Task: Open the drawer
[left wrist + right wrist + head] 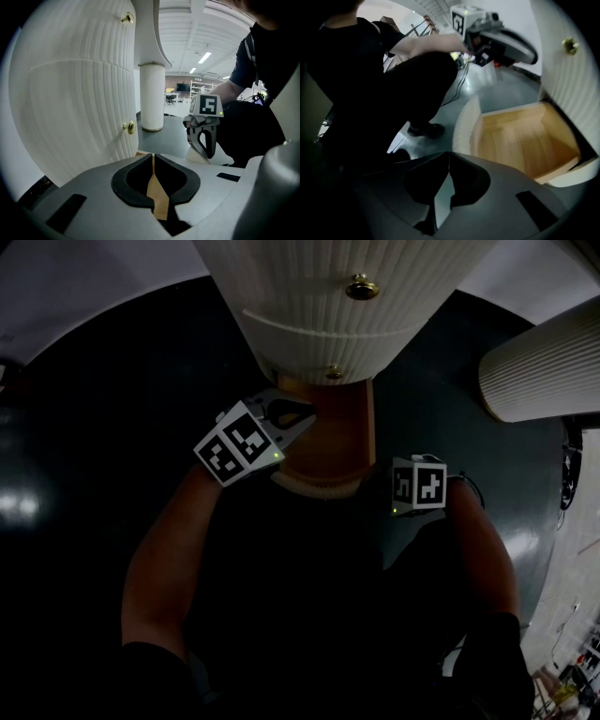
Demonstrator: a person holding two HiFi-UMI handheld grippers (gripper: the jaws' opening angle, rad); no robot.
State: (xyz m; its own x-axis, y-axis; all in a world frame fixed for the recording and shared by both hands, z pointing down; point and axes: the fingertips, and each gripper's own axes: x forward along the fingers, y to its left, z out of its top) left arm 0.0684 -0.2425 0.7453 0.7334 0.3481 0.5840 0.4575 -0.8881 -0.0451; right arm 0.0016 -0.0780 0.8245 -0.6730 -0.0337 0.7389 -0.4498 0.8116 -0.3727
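— Where do we place the drawer?

— Centre of the head view, at the foot of the white ribbed cabinet. It stands out of the cabinet, towards the bottom of the frame. We see its bare wooden floor and its pale curved front. Nothing inside that we can see.

— Left gripper?

— Just left of centre, over the drawer's left edge and pointing towards the cabinet. In its own view the jaw tips meet with nothing clamped. Only a sliver of drawer wood shows through the gap lower down.

— And the right gripper?

— Right of the drawer in the head view, beside its front corner. In its own view the jaws are closed tip to tip and hold nothing. The grey floor shows through the slit below. The drawer fills the right half of that view.

— Other marks?

— We note a brass knob on the cabinet panel just above the drawer, and a second knob higher up. A white ribbed column sits at the right edge.
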